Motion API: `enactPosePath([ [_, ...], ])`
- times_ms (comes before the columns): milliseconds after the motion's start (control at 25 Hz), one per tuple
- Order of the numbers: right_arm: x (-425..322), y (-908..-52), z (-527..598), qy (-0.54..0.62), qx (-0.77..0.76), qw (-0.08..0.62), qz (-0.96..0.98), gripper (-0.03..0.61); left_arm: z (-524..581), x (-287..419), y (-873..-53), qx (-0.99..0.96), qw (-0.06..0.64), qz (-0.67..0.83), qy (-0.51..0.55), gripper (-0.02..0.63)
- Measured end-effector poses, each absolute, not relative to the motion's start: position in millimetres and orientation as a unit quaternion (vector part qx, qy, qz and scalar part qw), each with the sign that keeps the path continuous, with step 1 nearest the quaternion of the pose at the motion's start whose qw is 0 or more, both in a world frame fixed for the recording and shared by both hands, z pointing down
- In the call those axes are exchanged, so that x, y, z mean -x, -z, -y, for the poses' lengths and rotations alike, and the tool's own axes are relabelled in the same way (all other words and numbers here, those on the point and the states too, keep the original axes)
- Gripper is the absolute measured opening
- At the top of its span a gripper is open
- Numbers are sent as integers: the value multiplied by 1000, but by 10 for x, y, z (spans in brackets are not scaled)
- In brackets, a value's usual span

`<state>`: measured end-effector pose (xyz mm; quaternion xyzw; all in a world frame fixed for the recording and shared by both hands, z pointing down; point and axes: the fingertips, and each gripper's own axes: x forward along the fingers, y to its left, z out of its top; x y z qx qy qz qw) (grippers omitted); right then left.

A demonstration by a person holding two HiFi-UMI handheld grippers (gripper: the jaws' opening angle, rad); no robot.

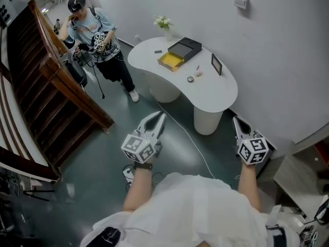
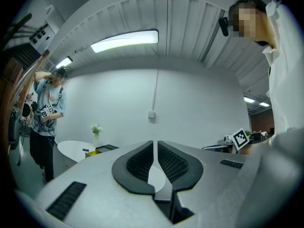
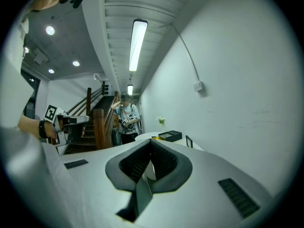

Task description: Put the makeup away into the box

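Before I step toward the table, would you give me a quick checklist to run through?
1. Left gripper empty, jaws together: ok.
2. Right gripper empty, jaws together: ok.
3. Box on white table, yellow tray showing: ok.
4. Small makeup pieces within reach: not ok, table stands ahead.
5. Walking path free: not ok, cable crosses it.
6. Other person apart from table: ok.
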<state>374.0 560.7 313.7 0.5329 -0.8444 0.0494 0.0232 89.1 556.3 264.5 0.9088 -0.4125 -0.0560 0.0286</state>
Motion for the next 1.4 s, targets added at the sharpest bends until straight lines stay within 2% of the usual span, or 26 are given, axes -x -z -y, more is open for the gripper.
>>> enactPosePath([
  [440,-3660,-3311,-5244,-66,-528,34,846,9,-5223,-903,-2831,-911,46,409,40,41],
  [760,-3482,-3426,-4564,-73,-531,51,843,9,-4494,-770,-2974,-914,54,400,40,41],
  [1400,-2506,-3333,-2765,-67,-532,59,842,9,-2742,356,-3021,-910,62,407,43,41],
])
